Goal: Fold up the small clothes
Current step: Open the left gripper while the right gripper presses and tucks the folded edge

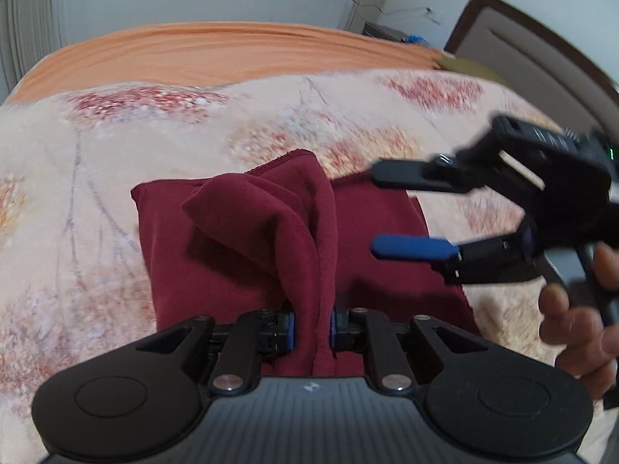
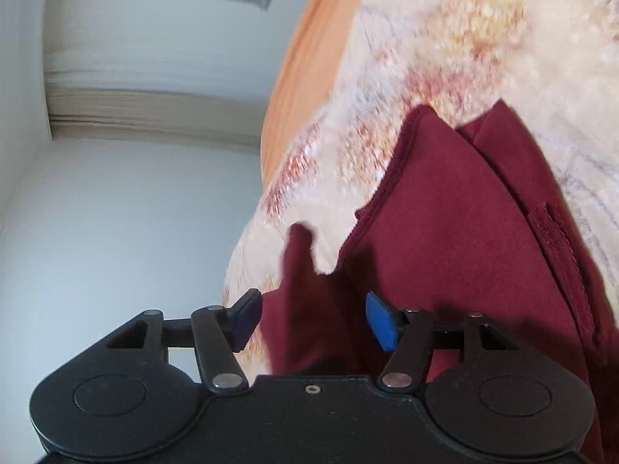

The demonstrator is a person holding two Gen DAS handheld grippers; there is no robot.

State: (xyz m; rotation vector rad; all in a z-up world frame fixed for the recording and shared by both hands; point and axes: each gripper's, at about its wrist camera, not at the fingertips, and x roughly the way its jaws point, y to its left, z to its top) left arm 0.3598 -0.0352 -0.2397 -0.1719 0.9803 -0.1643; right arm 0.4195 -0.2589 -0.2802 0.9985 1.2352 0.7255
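- Maroon knit garment (image 1: 247, 239) is lying spread on the bed, on a plush floral blanket (image 1: 96, 178) in peach with reddish blotches; the knit is fine-ribbed, with a stitched hem running along its raised top edge.
- Left tongs (image 1: 312, 332) are pinching a bunched vertical fold of the garment between blue pads closed tight on the cloth; the fold is rising from the grip into a soft, tented peak with a triangular flap drooping to the left.
- Right tongs (image 1: 410, 212) are hovering over the garment's right half, spread wide with nothing between them; one finger is showing a black back, the other a blue textured pad. In the right wrist view the right tongs (image 2: 313, 321) are likewise gaping, with maroon cloth lying beyond the gap.
- Bare hand (image 1: 576, 309) is gripping the right handle at the frame's right edge, partly cut off.
- Orange sheet (image 1: 232, 54) is covering the far strip of the bed, and a padded headboard with a dark wooden rim (image 1: 541, 62) is standing at the right.
- Open blanket is surrounding the garment to the left, beyond it and to the right.
- Motion blur is smearing the blanket pattern in the right wrist view, and the garment's near edge is hidden behind the left tool's body.
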